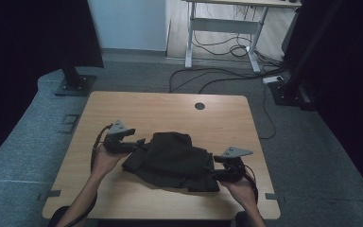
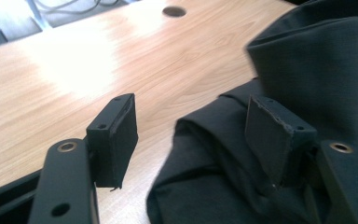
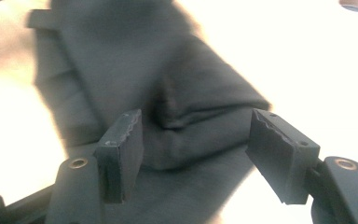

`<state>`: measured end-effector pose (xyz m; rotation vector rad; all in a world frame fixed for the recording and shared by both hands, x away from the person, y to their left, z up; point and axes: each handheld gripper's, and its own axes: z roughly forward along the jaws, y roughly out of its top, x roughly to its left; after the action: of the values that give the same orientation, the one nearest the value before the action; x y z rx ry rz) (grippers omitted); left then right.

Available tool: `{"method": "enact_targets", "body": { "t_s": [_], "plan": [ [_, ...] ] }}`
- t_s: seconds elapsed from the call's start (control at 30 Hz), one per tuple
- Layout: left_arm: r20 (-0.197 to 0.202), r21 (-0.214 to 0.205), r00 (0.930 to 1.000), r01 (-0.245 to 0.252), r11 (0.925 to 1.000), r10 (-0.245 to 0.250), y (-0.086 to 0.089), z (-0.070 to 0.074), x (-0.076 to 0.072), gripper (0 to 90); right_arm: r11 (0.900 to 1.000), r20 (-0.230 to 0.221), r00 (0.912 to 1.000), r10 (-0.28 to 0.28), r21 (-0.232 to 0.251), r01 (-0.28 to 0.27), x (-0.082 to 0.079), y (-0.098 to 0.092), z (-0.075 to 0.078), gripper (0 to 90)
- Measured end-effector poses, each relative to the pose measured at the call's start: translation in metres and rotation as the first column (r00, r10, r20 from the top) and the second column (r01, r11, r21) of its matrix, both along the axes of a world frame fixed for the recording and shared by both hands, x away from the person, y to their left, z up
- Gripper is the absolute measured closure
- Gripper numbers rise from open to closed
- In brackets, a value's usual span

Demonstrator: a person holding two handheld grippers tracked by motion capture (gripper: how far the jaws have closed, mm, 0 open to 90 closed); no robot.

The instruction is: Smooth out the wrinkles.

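Observation:
A dark, crumpled garment (image 1: 172,161) lies folded in the middle of the wooden table (image 1: 137,111). My left gripper (image 1: 141,142) is at the cloth's left edge, jaws open. In the left gripper view the gripper (image 2: 191,135) stands apart over a fold of the garment (image 2: 307,60), and its pads (image 2: 268,135) do not press the cloth. My right gripper (image 1: 215,166) sits at the garment's right edge. In the right gripper view its gripper (image 3: 196,144) is open around a corner of the dark cloth (image 3: 135,70) without gripping it.
A round cable hole (image 1: 199,106) is in the table near its far edge. A black stand base (image 1: 74,85) rests on the floor at far left, another base (image 1: 288,92) at far right. Cables (image 1: 217,75) trail across the carpet behind the table.

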<state>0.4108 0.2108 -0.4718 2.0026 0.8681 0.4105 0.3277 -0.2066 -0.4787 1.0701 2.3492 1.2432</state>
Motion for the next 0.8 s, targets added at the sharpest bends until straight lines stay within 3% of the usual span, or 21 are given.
{"method": "enact_targets", "body": {
  "t_s": [0.07,0.13,0.2,0.33,0.47,0.63,0.67,0.73,0.8],
  "plan": [
    [-0.017,0.014,0.9999,-0.001,0.9999,0.001,-0.009,-0.003,0.012,33.1,0.9981,-0.011,0.9981,-0.06,-0.01,0.06,0.01,-0.008,0.002,34.0],
    [-0.021,0.014,0.9998,0.004,0.9999,-0.004,-0.012,-0.003,0.015,32.6,0.9971,-0.019,0.9969,-0.076,-0.006,0.076,0.015,-0.01,0.001,33.4],
    [-0.032,0.029,0.9994,0.016,0.9995,-0.015,-0.024,-0.005,0.023,30.9,0.9936,-0.036,0.993,-0.113,0.001,0.113,0.03,-0.008,-0.003,31.6],
    [-0.052,0.022,0.9983,0.03,0.9993,-0.029,-0.031,-0.007,0.028,30.5,0.993,-0.044,0.9921,-0.118,0.007,0.118,0.043,0.003,-0.009,30.6],
    [-0.081,-0.022,0.9948,0.06,0.9979,-0.062,-0.032,-0.009,0.029,30.6,0.9928,-0.051,0.9918,-0.117,0.017,0.118,0.059,0.019,-0.013,29.8],
    [-0.071,-0.058,0.9891,0.125,0.9905,-0.129,-0.029,-0.006,0.014,31.2,0.9957,-0.048,0.9959,-0.077,0.048,0.08,0.062,0.03,-0.009,29.0],
    [-0.065,-0.079,0.985,0.155,0.9848,-0.16,-0.027,-0.005,0.004,31.2,0.9969,-0.045,0.9973,-0.057,0.05,0.06,0.058,0.032,-0.008,28.9],
    [-0.061,-0.086,0.983,0.168,0.982,-0.173,-0.025,-0.005,-0.002,31.2,0.9973,-0.043,0.9979,-0.048,0.054,0.051,0.055,0.032,-0.008,28.8],
    [-0.057,-0.09,0.9758,0.206,0.9745,-0.211,-0.022,-0.005,-0.015,31.1,0.9976,-0.043,0.9987,-0.026,0.063,0.028,0.047,0.032,-0.008,28.7]
  ]
}}
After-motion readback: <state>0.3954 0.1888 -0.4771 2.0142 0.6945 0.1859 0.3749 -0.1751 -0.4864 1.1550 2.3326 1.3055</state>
